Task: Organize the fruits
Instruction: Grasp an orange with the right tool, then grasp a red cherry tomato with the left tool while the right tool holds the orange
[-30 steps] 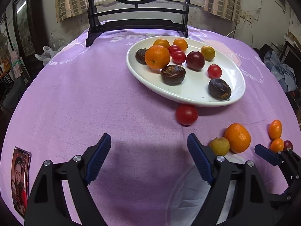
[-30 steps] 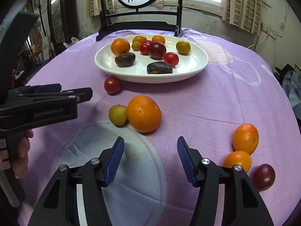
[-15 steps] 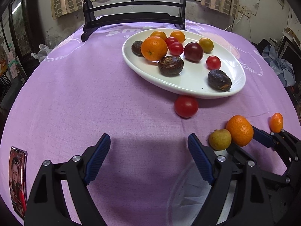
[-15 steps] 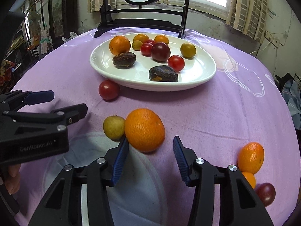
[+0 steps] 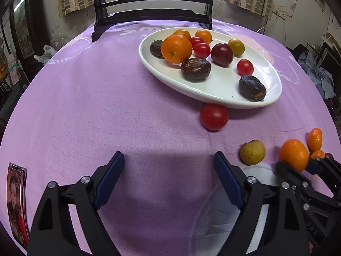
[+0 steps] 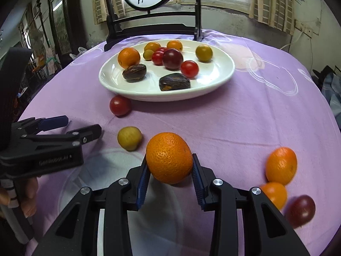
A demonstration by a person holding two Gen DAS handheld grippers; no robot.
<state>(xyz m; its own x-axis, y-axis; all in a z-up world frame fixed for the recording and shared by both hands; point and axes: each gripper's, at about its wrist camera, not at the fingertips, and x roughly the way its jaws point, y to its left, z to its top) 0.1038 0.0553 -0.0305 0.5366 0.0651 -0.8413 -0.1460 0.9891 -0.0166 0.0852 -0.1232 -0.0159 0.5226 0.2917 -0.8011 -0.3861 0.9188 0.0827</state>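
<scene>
Orange and pebbly-skinned, the big mandarin (image 5: 294, 157) sits at the far right edge of my left wrist view, low on the purple tablecloth (image 5: 106, 106), with the right gripper (image 5: 298, 170) closing around it from below. My left gripper (image 5: 169, 178) hangs spread wide over bare cloth, nothing between its blue pads. A yellow-green fruit (image 5: 252, 152) sits just left of the mandarin, a red tomato (image 5: 213, 117) touches the rim of the white plate (image 5: 213, 89), and a phone (image 5: 16, 202) lies at the far left.

From my right wrist view, the right gripper (image 6: 169, 178) is clamped on the mandarin (image 6: 169, 157), both pads pressing its sides; the skin is glossy and dimpled. Whether it's lifted off the cloth, I can't tell. The left gripper (image 6: 83, 127) is off to the left, spread apart. Two smaller oranges (image 6: 281, 166) and a dark plum (image 6: 302, 210) sit blurry at right.
</scene>
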